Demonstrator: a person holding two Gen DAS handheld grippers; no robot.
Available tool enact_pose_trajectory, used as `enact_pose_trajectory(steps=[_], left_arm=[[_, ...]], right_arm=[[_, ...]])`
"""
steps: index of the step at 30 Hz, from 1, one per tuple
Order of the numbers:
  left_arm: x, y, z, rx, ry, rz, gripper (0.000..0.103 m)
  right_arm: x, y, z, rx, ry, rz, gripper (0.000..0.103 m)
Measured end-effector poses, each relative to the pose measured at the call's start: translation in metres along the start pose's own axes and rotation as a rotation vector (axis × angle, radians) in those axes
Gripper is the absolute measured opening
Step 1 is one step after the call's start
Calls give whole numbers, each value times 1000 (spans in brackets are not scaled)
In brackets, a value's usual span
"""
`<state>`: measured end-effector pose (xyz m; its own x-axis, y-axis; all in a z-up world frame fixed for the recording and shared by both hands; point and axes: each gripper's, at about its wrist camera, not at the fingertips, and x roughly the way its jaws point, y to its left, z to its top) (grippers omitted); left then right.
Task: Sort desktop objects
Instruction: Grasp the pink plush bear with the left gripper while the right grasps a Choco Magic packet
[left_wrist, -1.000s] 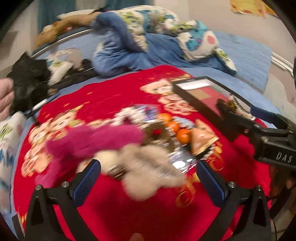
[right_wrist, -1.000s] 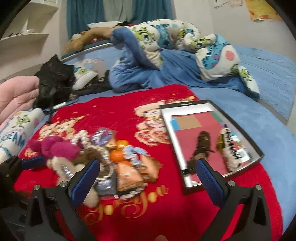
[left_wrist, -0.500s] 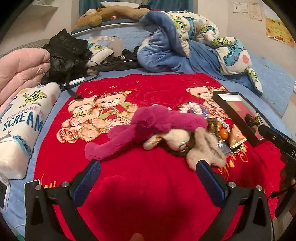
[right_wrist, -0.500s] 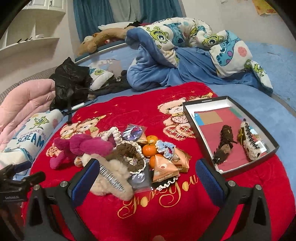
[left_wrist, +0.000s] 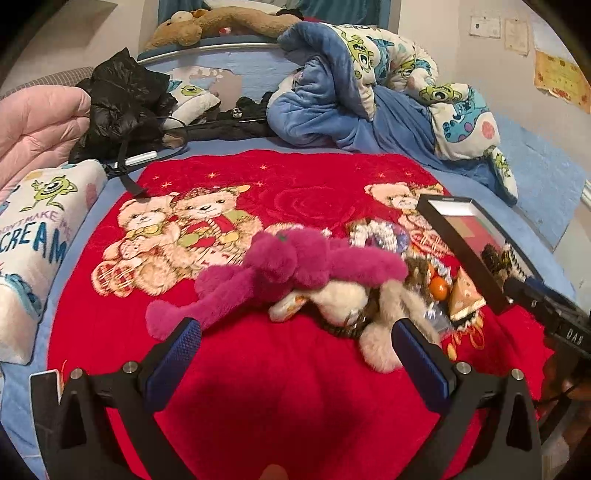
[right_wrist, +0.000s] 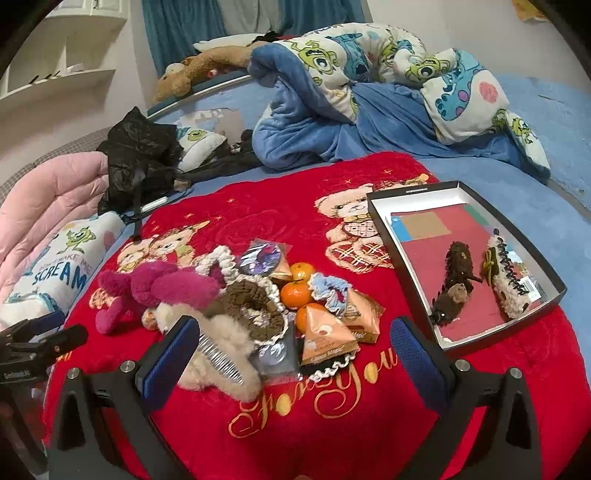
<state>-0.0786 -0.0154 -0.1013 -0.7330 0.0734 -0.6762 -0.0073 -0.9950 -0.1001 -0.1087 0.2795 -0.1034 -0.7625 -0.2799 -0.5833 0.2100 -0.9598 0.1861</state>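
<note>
A pile of small objects lies on a red bear-print blanket (right_wrist: 332, 424): a magenta plush clip (left_wrist: 295, 262) (right_wrist: 170, 284), a beige furry hair clip (right_wrist: 218, 347) (left_wrist: 391, 317), a brown scrunchie (right_wrist: 255, 310), three oranges (right_wrist: 295, 293), orange triangular snack packs (right_wrist: 325, 332) and a blue scrunchie (right_wrist: 328, 291). A black-rimmed box lid (right_wrist: 406, 192) (left_wrist: 461, 251) at the right holds a brown furry clip (right_wrist: 454, 284) and a cream clip (right_wrist: 506, 284). My left gripper (left_wrist: 295, 354) is open and empty, in front of the pile. My right gripper (right_wrist: 295, 350) is open and empty, above the pile's near edge.
A crumpled blue monster-print quilt (right_wrist: 369, 92) lies behind the blanket. A black jacket (right_wrist: 140, 158), a pink quilt (right_wrist: 48, 199) and a "SCREAM" pillow (right_wrist: 62, 273) are at the left. A brown plush toy (right_wrist: 199, 70) lies along the headboard.
Both grippers have pulled back and risen away from the pile, so more of the bed shows. The left view has swung leftward. Both stay open and empty.
</note>
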Motion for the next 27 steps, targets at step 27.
enact_pose_trajectory(steps=[27], left_arm=[[149,14,53,-80,209,61,103]], right_arm=[[76,-31,-8,127,156,-4,95]])
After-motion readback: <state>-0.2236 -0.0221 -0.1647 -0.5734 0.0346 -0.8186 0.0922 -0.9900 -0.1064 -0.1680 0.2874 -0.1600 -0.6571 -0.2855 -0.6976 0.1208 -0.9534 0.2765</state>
